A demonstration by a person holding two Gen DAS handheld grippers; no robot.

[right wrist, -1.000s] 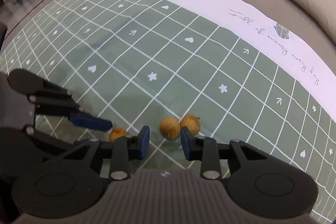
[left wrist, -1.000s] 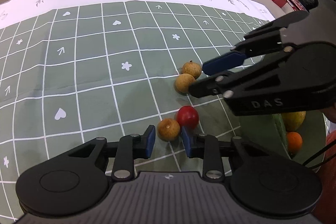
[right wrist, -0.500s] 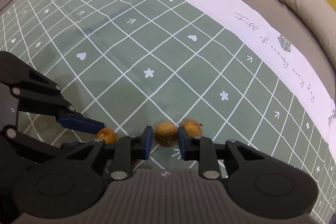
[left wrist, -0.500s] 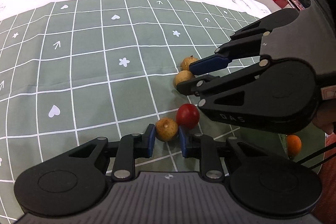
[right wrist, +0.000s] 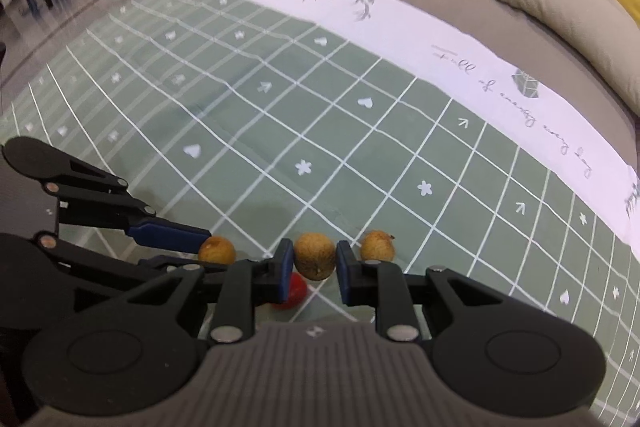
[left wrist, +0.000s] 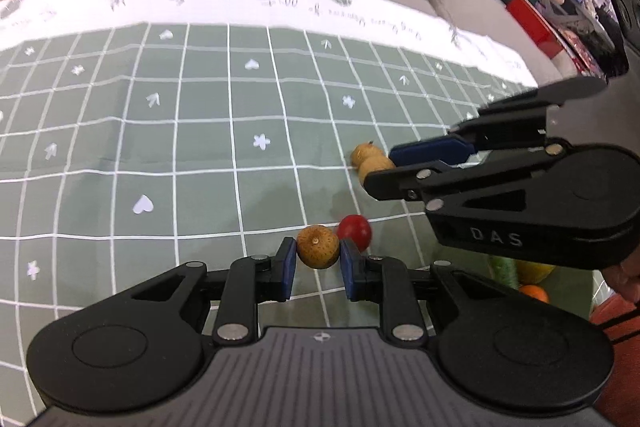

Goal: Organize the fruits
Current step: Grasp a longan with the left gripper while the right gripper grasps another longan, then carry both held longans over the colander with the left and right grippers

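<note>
Left tool [left wrist: 318, 259] clamped on one longan [left wrist: 317, 246]; right tool [right wrist: 312, 269] clamped on another longan [right wrist: 315, 255]. Fruit pile [left wrist: 528, 277] at 4 o'clock, nearer right.

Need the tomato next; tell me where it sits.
The red tomato lies on the green cloth, just right of the brown fruit in the left gripper.

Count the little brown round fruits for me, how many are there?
3. One is pinched in the left gripper, the brown fruit. One is pinched in the right gripper. One lies on the green cloth. More could be hidden behind the grippers.
</note>
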